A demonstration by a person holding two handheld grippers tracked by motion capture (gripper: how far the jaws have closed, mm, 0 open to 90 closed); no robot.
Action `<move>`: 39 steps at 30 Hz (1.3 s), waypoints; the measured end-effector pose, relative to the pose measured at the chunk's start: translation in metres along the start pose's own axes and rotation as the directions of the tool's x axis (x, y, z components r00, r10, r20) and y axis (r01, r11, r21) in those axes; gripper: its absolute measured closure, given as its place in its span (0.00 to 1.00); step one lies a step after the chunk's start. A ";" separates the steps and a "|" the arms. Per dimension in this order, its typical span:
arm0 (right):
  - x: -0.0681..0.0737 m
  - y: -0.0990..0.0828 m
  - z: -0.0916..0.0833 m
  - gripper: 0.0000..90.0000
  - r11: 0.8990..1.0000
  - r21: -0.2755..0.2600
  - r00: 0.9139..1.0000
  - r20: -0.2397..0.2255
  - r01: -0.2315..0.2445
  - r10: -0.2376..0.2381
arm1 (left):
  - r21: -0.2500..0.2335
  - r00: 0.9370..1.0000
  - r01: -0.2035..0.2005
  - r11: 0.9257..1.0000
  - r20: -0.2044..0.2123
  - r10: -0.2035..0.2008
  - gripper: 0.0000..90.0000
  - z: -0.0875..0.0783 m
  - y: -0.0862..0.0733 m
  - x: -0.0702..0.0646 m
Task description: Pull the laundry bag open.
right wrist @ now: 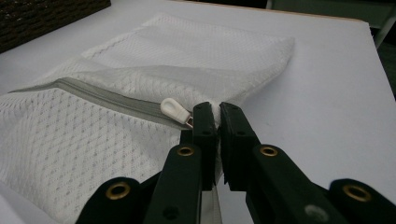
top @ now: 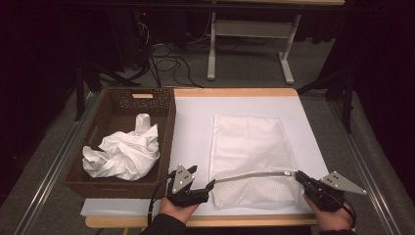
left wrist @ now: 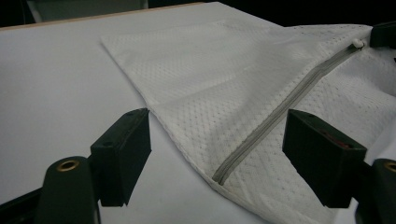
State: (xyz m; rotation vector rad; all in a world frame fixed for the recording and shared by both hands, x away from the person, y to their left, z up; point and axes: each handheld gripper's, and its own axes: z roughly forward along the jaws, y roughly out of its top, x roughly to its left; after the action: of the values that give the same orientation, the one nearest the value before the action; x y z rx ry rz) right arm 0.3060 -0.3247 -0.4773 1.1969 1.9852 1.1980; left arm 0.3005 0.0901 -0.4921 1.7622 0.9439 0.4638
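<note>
My right gripper [right wrist: 217, 112] pinches the mesh bag [top: 247, 147] by its zip pull [right wrist: 175, 109], while my left gripper [left wrist: 219, 154], spread, straddles the zipper's far end, next to clamp there.

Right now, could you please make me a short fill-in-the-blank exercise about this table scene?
1. The right gripper pinches the white mesh laundry bag at the end of its grey ____.
2. The crumpled white cloth lies inside the brown woven ____.
3. The left gripper has its jaws ____ around the bag's corner.

Missing words: zipper; basket; open
</note>
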 end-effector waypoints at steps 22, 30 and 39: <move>0.000 0.003 -0.002 0.97 0.999 -0.032 0.999 -0.023 0.038 -0.039 | 0.008 0.994 -0.087 0.996 0.068 0.086 0.97 0.054 0.031 -0.052; 0.000 0.004 -0.003 0.97 0.998 -0.041 0.999 -0.031 0.040 -0.041 | 0.004 0.991 -0.061 0.998 0.115 0.060 0.99 0.080 0.035 -0.074; 0.000 0.005 -0.003 0.97 0.998 -0.049 0.998 -0.037 0.040 -0.042 | 0.147 0.993 -0.079 0.986 0.094 0.066 0.99 0.108 0.022 -0.081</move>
State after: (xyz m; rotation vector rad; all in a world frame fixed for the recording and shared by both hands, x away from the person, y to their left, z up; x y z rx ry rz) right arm 0.3056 -0.3249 -0.4711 1.1129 1.9871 1.2493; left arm 0.3341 -0.0418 -0.5038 1.9428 0.8730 0.3647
